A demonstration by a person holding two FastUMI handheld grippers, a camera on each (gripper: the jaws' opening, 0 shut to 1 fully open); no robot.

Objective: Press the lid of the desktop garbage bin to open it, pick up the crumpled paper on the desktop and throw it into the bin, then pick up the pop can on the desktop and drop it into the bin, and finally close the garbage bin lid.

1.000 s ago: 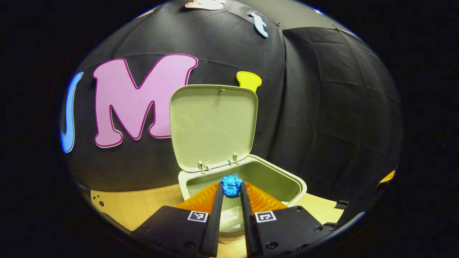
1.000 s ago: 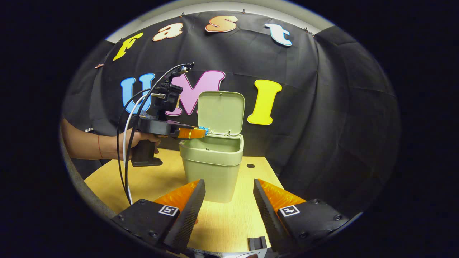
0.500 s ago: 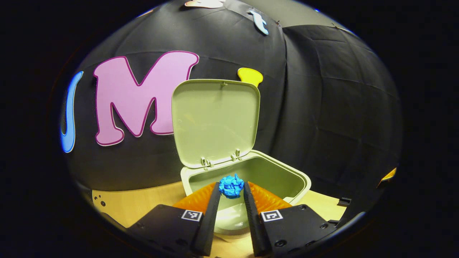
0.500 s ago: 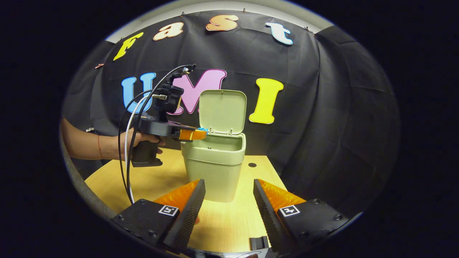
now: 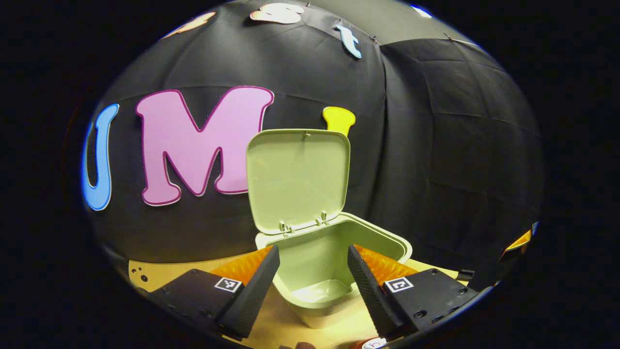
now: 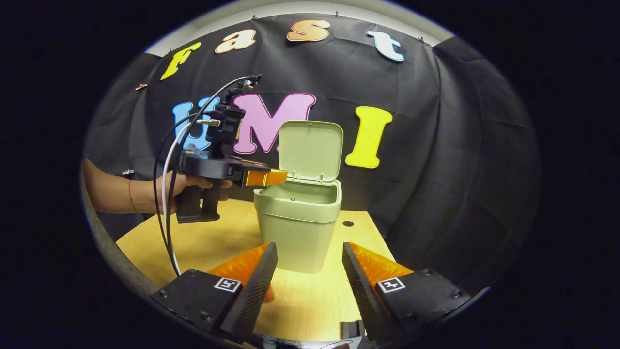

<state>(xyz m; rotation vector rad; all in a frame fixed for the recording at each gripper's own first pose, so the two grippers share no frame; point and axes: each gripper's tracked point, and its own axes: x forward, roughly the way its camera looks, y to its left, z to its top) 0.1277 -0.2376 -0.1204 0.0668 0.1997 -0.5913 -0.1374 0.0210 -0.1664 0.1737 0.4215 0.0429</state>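
Observation:
The pale green bin stands on the wooden table with its lid swung up against the back wall. My left gripper is open just above the bin's near rim, nothing between its fingers. In the right gripper view the same bin stands mid-table with its lid upright, and a hand holds the left gripper level over the bin's left rim. My right gripper hangs open low over the table in front of the bin, holding nothing.
The wooden table has a small dark hole right of the bin. Cables hang from the left gripper. A small red and white thing peeks in at the bottom edge; I cannot tell what it is.
My left gripper has opened; the blue crumpled paper that it held over the bin has left its fingers and is out of sight. The gripper has drawn back a little. The right gripper barely moved.

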